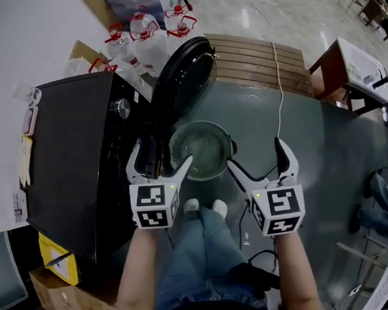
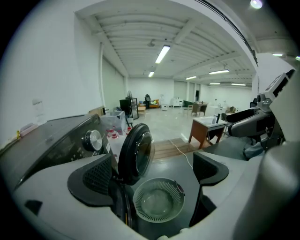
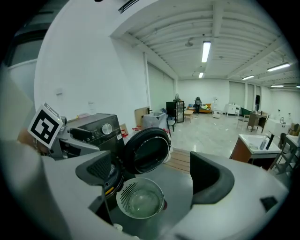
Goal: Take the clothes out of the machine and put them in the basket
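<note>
Opening step — the machine point(image 1: 69, 152) has its door point(image 1: 184, 73) open, and the basket point(image 1: 203, 150) sits empty on the floor beside it. Left gripper point(image 1: 162, 156) and right gripper point(image 1: 254, 155) are both wide, holding nothing. No clothes show — next is likely a reach inside.

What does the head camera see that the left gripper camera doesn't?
Only the head view shows the person's jeans and the yellow box beside the machine. Only the left gripper view shows the ceiling lights and the long room beyond. Both show the black washing machine with its door open, and the empty round basket on the floor.
</note>
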`<state>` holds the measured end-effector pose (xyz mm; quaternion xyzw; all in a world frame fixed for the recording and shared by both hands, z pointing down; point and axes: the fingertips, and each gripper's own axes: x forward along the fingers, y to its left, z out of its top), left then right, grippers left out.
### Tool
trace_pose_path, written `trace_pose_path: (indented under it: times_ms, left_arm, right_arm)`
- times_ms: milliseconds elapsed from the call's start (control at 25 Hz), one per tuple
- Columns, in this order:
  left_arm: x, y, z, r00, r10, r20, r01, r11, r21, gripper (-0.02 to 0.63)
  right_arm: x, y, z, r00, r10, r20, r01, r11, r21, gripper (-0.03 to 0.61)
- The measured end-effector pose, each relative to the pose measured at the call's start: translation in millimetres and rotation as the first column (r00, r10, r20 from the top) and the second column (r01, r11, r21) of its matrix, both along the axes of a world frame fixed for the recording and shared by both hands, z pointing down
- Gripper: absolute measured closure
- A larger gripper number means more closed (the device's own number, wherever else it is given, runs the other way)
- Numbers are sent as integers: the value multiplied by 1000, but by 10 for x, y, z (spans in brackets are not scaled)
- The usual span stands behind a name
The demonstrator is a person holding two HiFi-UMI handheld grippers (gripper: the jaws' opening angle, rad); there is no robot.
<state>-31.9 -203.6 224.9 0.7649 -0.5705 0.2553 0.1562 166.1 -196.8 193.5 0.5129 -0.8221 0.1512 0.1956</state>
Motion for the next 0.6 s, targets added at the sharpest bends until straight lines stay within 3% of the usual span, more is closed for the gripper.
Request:
trace_pose_path:
  times_ms: [120, 280, 600]
  left_arm:
    - [-18, -6, 251, 1000, -16, 0, 16, 999, -36, 69]
    - [-79, -35, 500, 999, -28, 14, 29, 999, -14, 103]
    - [-257, -93, 1313, 998, -46, -49, 41, 994, -102, 129]
  right_arm:
    - [-23, -28, 261, 1000, 15, -2, -15, 999, -36, 54]
    - [-59, -87, 580, 998, 61, 5, -61, 996, -69, 55]
    - [-257, -175, 1290, 994, 105, 2, -104, 987, -119, 63]
